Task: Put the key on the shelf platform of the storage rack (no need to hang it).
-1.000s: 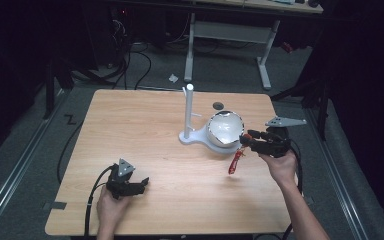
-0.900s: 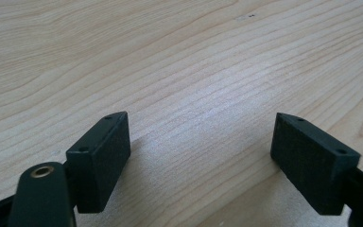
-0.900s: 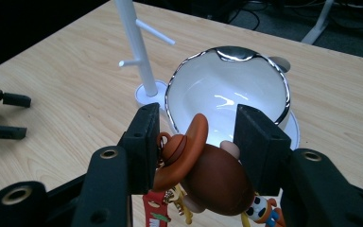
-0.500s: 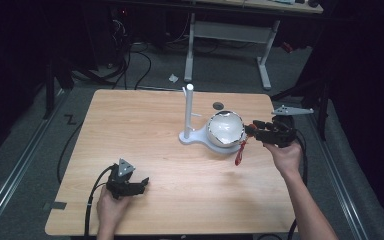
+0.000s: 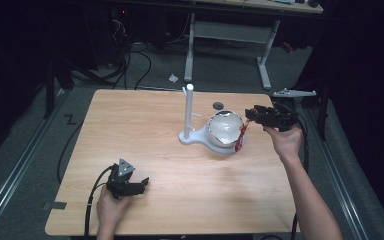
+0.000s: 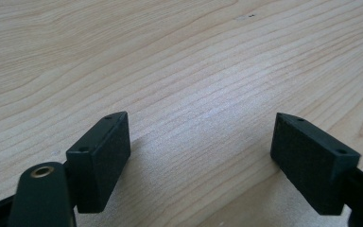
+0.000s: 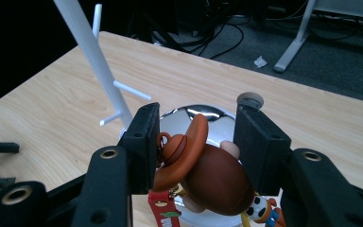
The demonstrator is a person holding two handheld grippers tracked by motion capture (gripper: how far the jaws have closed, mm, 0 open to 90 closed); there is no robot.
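My right gripper (image 5: 254,115) (image 7: 196,146) is shut on a small brown toy figure (image 7: 208,177) with an orange hat. The figure's red strap (image 5: 239,141) dangles over the right rim of a shiny metal bowl (image 5: 224,128) (image 7: 203,116). The bowl sits on the base of a white peg stand (image 5: 189,111) (image 7: 94,52), just left of the gripper. Near the table's front left, my left gripper (image 5: 134,185) (image 6: 203,151) rests low over bare wood, open, with nothing between its jaws.
A small dark round disc (image 5: 218,105) (image 7: 249,100) lies on the wooden table (image 5: 140,130) behind the bowl. Short pegs stick out of the stand's pole. Beyond the far edge are desk legs (image 5: 265,60) and cables on the floor.
My right gripper has carried the toy figure away from the person and upward, from the front right of the bowl to beside its right rim. The left gripper has stayed put.
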